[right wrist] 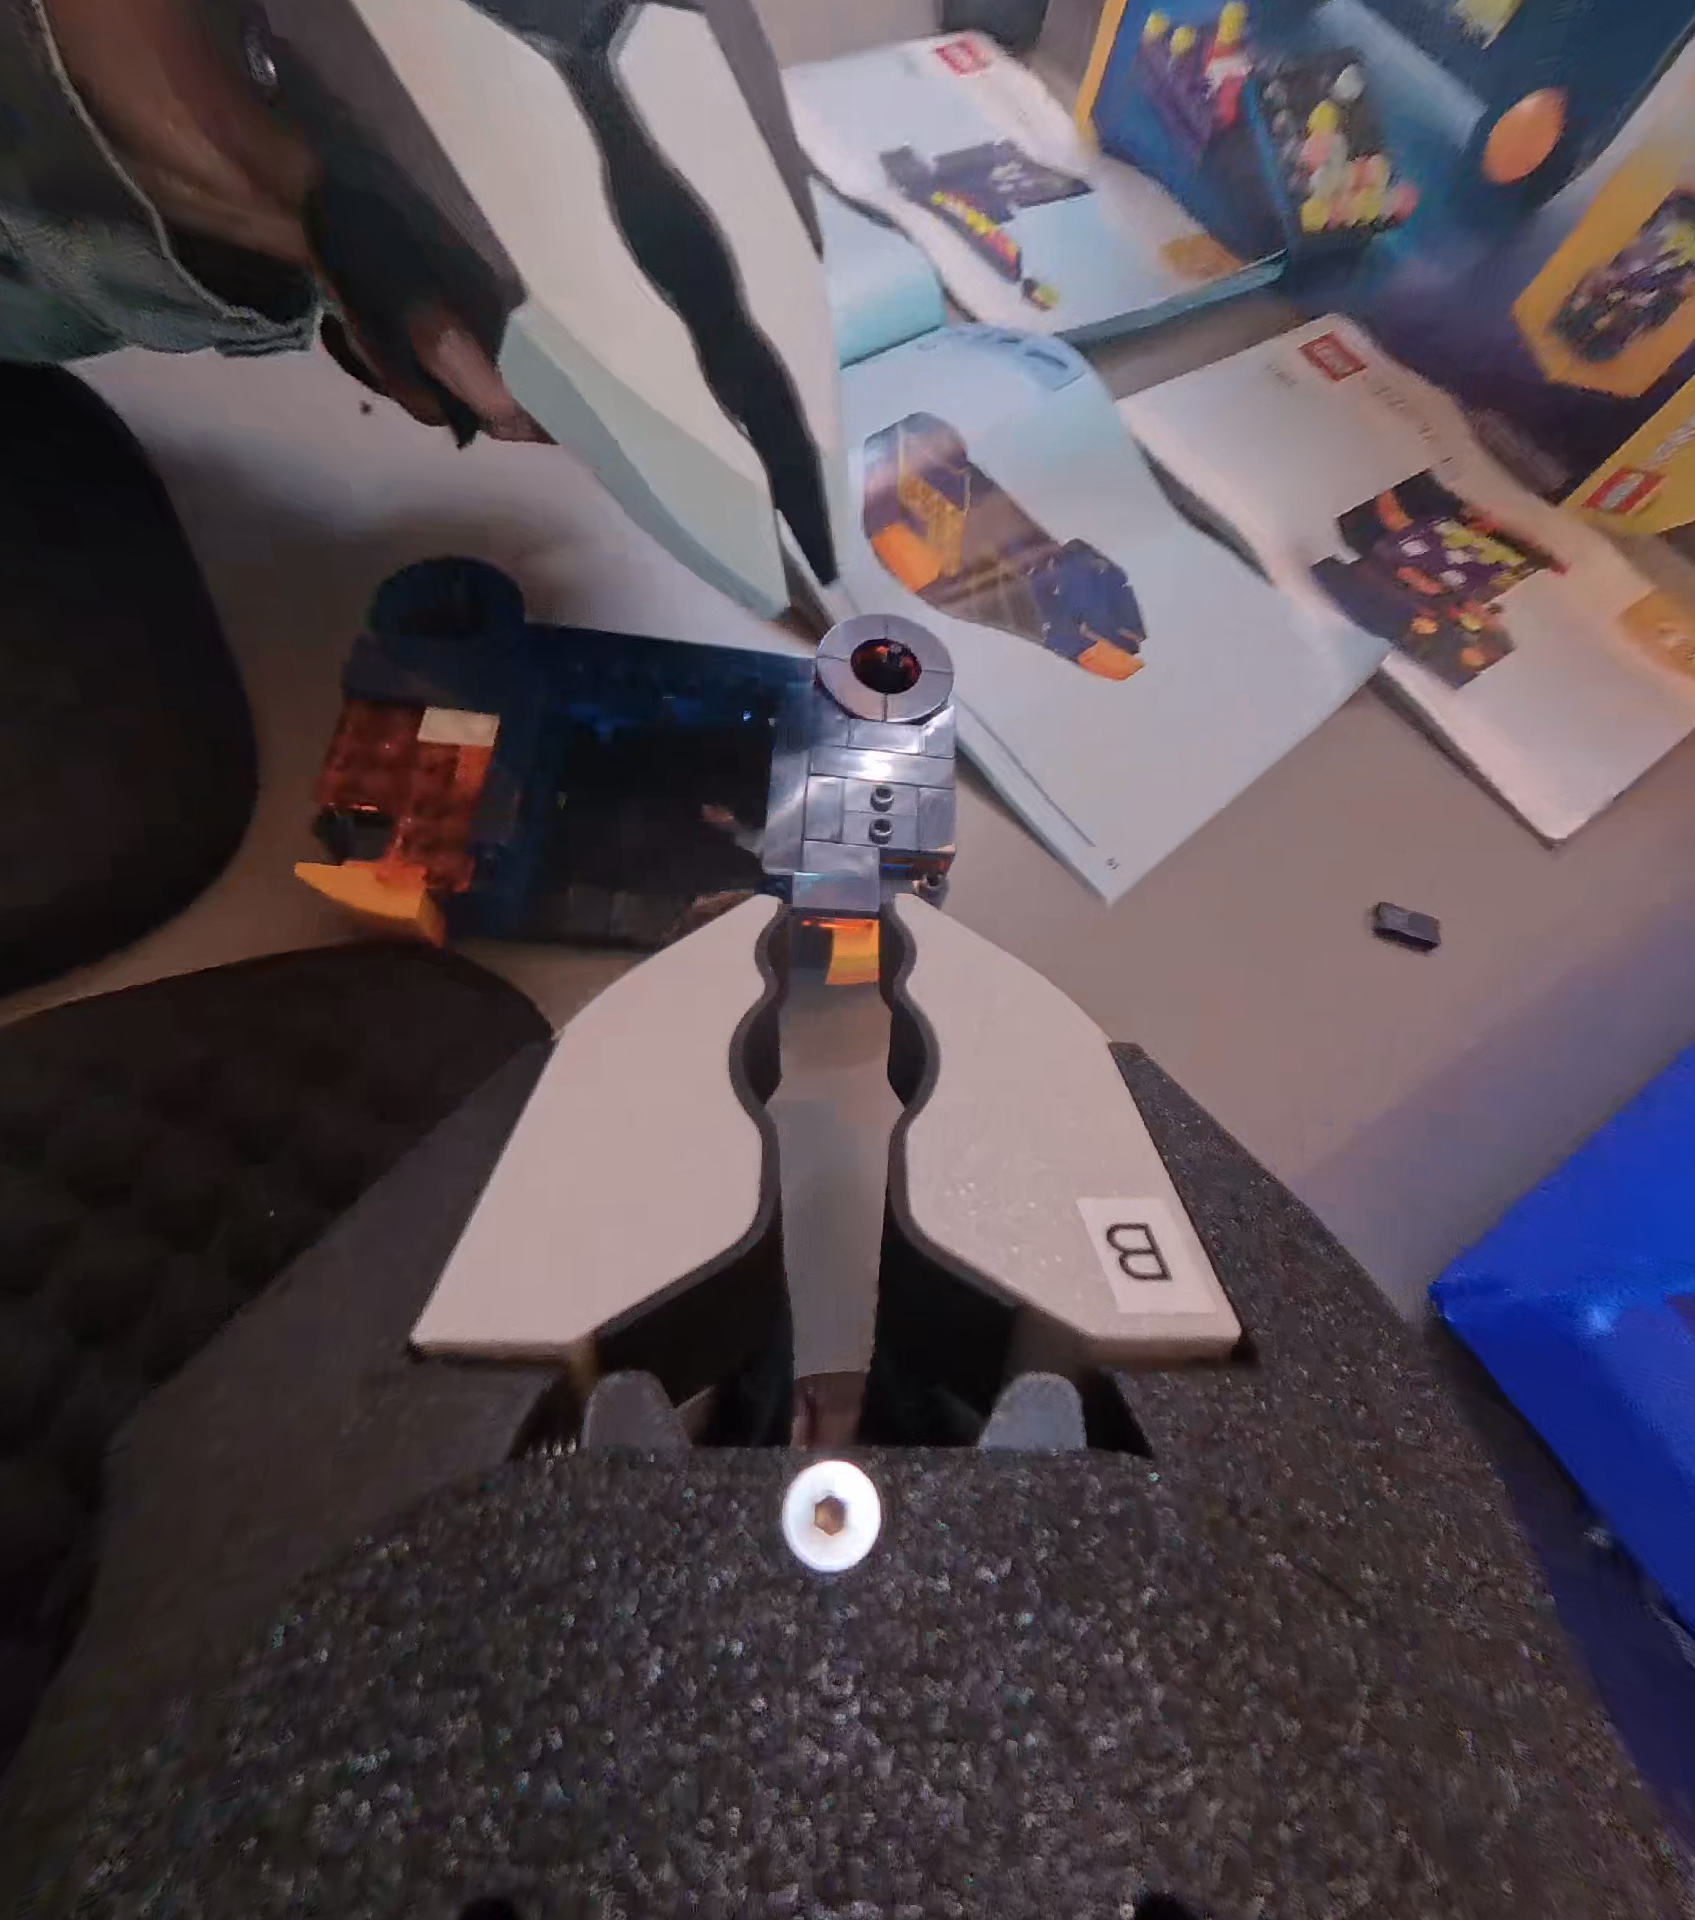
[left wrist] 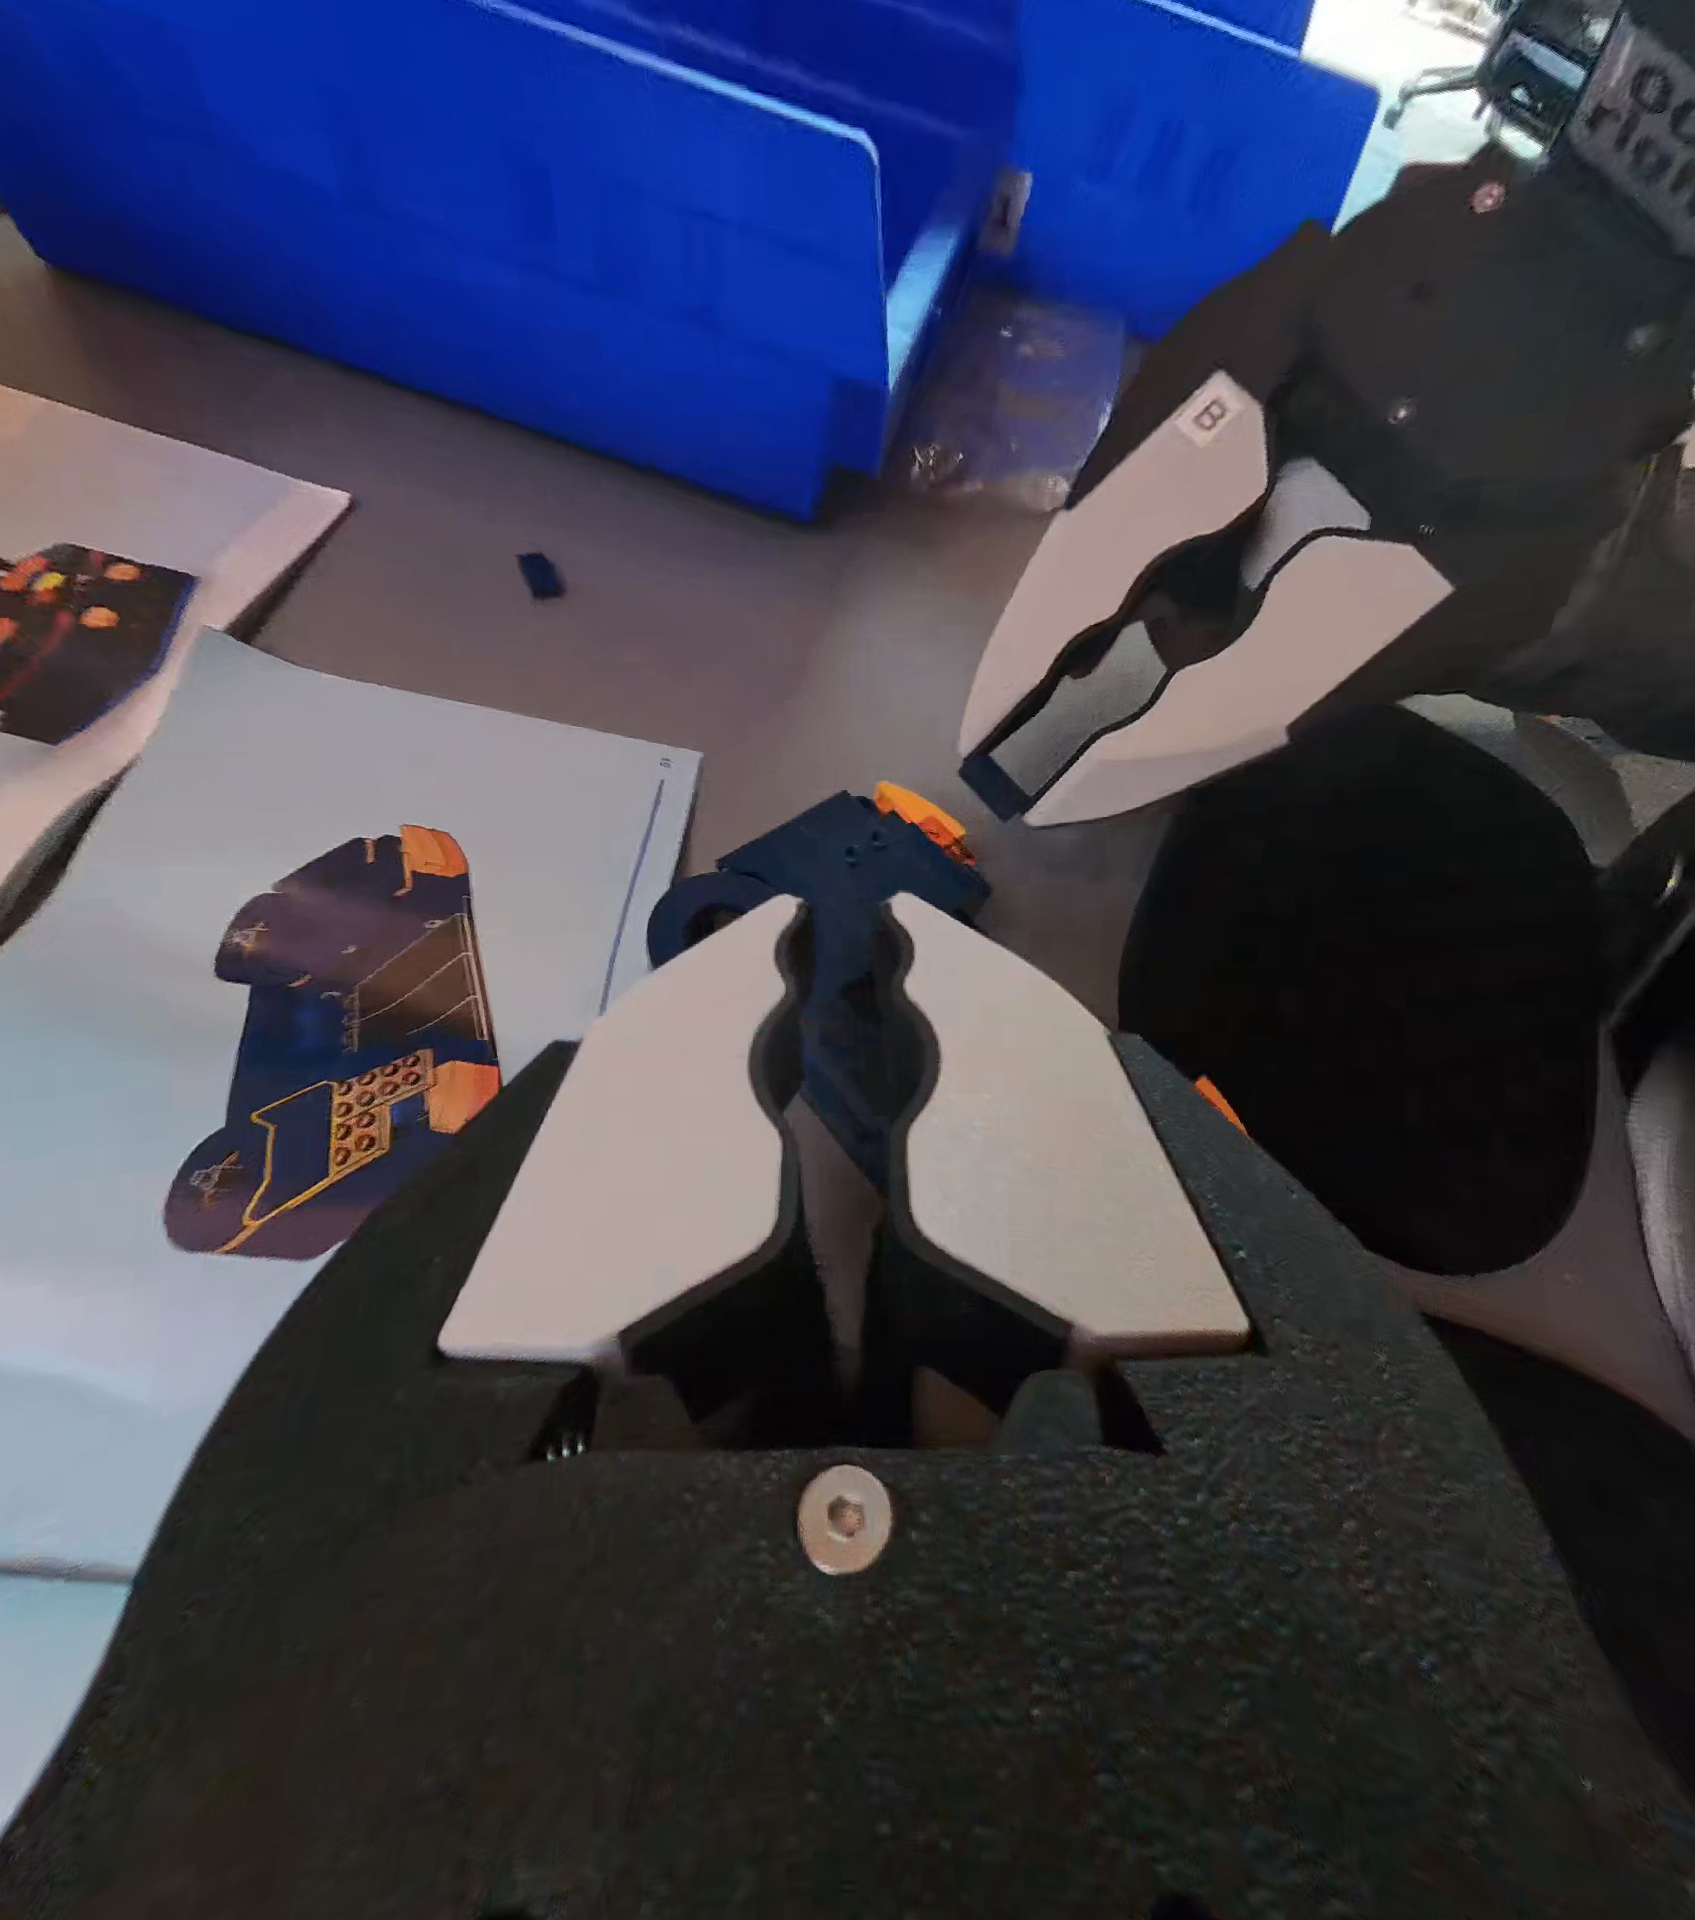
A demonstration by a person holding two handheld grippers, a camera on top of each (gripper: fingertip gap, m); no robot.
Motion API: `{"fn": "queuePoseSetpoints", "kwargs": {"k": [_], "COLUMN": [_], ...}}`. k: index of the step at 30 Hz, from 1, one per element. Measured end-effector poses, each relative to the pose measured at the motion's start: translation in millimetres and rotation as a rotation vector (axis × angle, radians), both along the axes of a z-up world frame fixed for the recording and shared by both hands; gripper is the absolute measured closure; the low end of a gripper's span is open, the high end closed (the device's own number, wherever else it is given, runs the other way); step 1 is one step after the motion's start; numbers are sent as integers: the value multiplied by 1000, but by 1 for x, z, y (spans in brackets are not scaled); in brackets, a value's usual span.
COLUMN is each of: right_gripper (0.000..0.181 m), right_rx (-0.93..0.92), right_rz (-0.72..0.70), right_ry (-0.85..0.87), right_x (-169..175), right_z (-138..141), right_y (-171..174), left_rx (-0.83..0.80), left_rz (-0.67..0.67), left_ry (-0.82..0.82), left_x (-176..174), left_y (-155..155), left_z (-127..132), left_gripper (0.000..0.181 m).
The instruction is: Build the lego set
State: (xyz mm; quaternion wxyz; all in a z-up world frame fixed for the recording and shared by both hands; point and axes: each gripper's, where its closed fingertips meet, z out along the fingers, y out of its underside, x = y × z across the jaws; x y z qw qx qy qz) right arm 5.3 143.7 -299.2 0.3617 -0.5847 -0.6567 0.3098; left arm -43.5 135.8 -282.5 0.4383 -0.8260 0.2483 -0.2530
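Fingers (left wrist: 687, 1091) of the left gripper (left wrist: 843, 914) are clamped on the dark blue model (left wrist: 858, 862), evidently to steady it above the table (left wrist: 770, 644), while a small dark piece (left wrist: 990, 781) is pinched by the right gripper (left wrist: 1014, 800) beside it, seemingly for attachment.

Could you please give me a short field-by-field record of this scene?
left gripper: fingers shut on the lego assembly, dark blue with orange parts
right gripper: fingers shut on a small dark piece, close to the assembly
loose brick: dark, lying alone on the table
instruction booklets: open on the table
blue bins: behind the booklets
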Motion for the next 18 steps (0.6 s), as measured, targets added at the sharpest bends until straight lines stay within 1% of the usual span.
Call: {"fn": "queuePoseSetpoints", "kwargs": {"k": [2,4,11,18], "right_gripper": [166,166,166,166], "right_rx": [-33,-27,-45,-37], "right_rz": [27,43,64,34], "right_ry": [-49,-77,-107,-127], "right_x": [-3,-5,-7,-7], "right_z": [-8,-12,-15,-16], "right_y": [0,2,1,1], "left_rx": [-19,-18,-40,-32], "left_rz": [-6,-5,-9,-15], "left_ry": [16,50,84,62], "left_x": [2,1,1,5], "left_y": [3,4,3,3], "left_z": [-7,-13,-24,-24], "left_gripper": [168,165,165,165]}}
